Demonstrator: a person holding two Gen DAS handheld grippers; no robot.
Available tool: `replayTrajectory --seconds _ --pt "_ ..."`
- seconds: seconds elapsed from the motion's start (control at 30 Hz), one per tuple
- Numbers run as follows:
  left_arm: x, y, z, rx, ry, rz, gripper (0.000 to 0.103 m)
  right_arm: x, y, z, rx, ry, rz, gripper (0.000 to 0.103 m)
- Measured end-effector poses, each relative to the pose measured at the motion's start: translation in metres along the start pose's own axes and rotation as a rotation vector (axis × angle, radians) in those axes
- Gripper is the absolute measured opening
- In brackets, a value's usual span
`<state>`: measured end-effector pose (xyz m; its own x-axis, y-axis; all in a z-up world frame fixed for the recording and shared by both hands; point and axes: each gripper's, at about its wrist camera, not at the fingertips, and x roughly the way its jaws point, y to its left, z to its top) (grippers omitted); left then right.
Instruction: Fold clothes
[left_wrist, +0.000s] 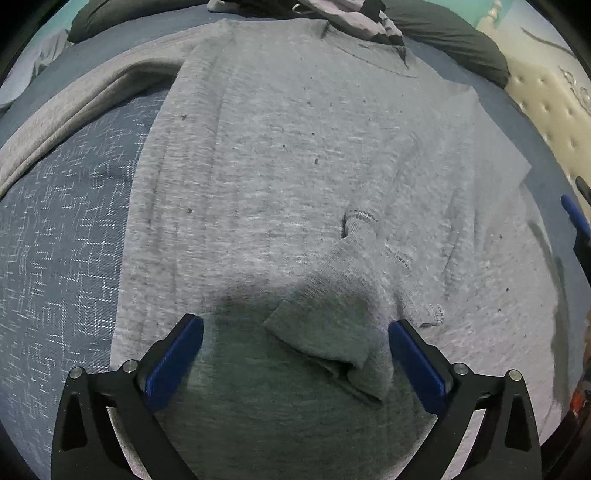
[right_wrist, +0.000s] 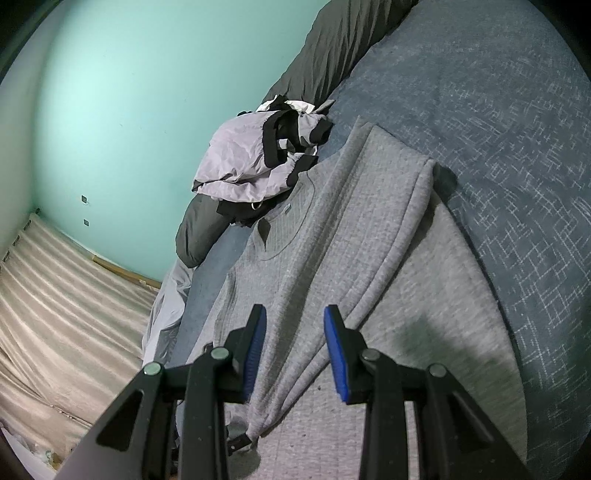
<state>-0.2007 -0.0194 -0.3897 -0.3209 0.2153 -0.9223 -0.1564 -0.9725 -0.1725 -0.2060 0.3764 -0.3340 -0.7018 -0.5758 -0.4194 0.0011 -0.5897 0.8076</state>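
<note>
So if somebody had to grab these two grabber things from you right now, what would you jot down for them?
Left gripper: open wide, empty, hovering over a sleeve cuff that lies loose on the sweater.
Right gripper: partly open over the sweater, its pads pressing on nothing.
Grey sweater: spread flat on the blue bed cover; one sleeve laid across the body, the other sleeve still stretched out to the side.
Left to do: fold that sleeve in, fold the body, then the crumpled jacket near the pillows.

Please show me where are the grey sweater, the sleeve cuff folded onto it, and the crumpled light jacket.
grey sweater (left_wrist: 277, 166): left wrist view, middle of its body.
sleeve cuff (left_wrist: 332, 354): left wrist view, cuff end between the open fingers.
light jacket (right_wrist: 243, 158): right wrist view, its pale crumpled fabric.
</note>
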Motion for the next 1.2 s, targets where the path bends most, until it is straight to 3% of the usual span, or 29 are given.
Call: replayTrajectory --seconds 0.47,0.73,0.8,0.93,1.03,1.1,1.2 --pt "-0.011 0.003 0.004 0.019 -0.017 0.023 0.101 0.001 0.0 0.0 -0.001 0.005 0.002 0.032" --pt "-0.033 -0.007 -0.003 0.032 -0.068 -0.001 0.087 0.001 -0.001 -0.001 0.003 0.008 0.002 0.032" --pt "-0.035 -0.007 -0.003 0.031 -0.078 -0.013 0.078 0.001 -0.002 0.0 0.004 0.009 0.004 0.032" --pt "-0.033 -0.004 0.001 0.017 -0.075 -0.042 0.068 0.0 -0.002 0.0 0.003 0.008 0.004 0.032" --pt "-0.03 -0.002 0.004 0.012 -0.065 -0.05 0.05 0.0 -0.003 0.0 0.006 0.008 0.004 0.032" --pt "-0.029 0.0 0.006 0.014 -0.06 -0.051 0.03 0.0 -0.003 0.0 0.004 0.007 0.004 0.032" --pt "-0.032 0.002 0.007 0.012 -0.072 -0.059 0.014 0.001 -0.003 0.0 0.004 0.008 0.005 0.032"
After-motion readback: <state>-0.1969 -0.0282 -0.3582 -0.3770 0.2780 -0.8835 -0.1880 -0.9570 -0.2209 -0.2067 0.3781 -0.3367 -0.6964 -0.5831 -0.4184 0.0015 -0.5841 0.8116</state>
